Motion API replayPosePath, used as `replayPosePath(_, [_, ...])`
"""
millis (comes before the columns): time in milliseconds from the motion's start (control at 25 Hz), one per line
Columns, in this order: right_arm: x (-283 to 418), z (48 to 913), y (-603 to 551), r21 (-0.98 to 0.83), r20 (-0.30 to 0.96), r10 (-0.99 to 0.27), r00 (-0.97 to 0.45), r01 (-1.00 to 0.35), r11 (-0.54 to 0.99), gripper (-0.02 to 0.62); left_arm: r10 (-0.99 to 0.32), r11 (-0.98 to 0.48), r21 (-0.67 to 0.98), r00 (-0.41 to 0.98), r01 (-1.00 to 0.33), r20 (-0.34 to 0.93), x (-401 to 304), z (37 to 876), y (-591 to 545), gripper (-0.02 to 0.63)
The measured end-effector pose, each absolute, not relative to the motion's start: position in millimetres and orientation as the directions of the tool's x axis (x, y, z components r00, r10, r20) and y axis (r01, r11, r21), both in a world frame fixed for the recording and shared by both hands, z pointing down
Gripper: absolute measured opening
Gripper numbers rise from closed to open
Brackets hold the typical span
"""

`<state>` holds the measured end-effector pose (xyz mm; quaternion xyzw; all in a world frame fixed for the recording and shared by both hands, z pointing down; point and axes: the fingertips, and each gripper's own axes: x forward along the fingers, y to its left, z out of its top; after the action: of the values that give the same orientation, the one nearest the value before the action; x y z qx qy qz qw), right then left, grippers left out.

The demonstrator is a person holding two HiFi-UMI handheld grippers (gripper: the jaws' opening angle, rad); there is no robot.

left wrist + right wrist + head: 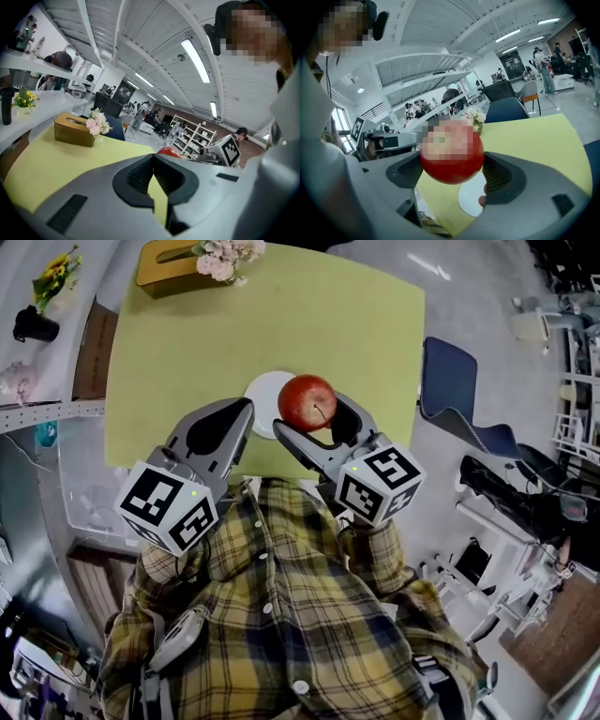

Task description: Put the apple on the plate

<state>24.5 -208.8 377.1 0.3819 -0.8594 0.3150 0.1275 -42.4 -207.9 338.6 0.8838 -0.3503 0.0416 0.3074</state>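
Centre-left, our left gripper point(246, 409) has its jaws closed on nothing. Just right of it the plate point(262, 390) lies on the tabletop point(281, 315), with the apple point(307, 399) clamped over its right rim in the jaws of our right gripper point(312, 418). We judge the carry is in hand, and next we shift slightly left, lower and release.

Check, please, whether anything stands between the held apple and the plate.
Nothing visible does. The right gripper holds the apple above the white plate; the shut left gripper sits to its side.
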Motion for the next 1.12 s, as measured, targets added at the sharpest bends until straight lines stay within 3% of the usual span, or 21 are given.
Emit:
replayPosePath(600, [11.8, 475.3, -211.2, -0.528, 0.55, -0.471, -0.69, -0.724, 0.443, 0.38, -0.556, -0.513, 0.562, 0.75, -0.649, 0.358, -39.5, 392.2, -211.4, 0.008])
replayPosePath(1120, [20.0, 558.9, -203.8, -0.449, 0.666, -0.422, -0.615, -0.782, 0.432, 0.379, -0.533, -0.453, 0.596, 0.737, -0.663, 0.416, -38.7, 447.7, -213.6, 0.008])
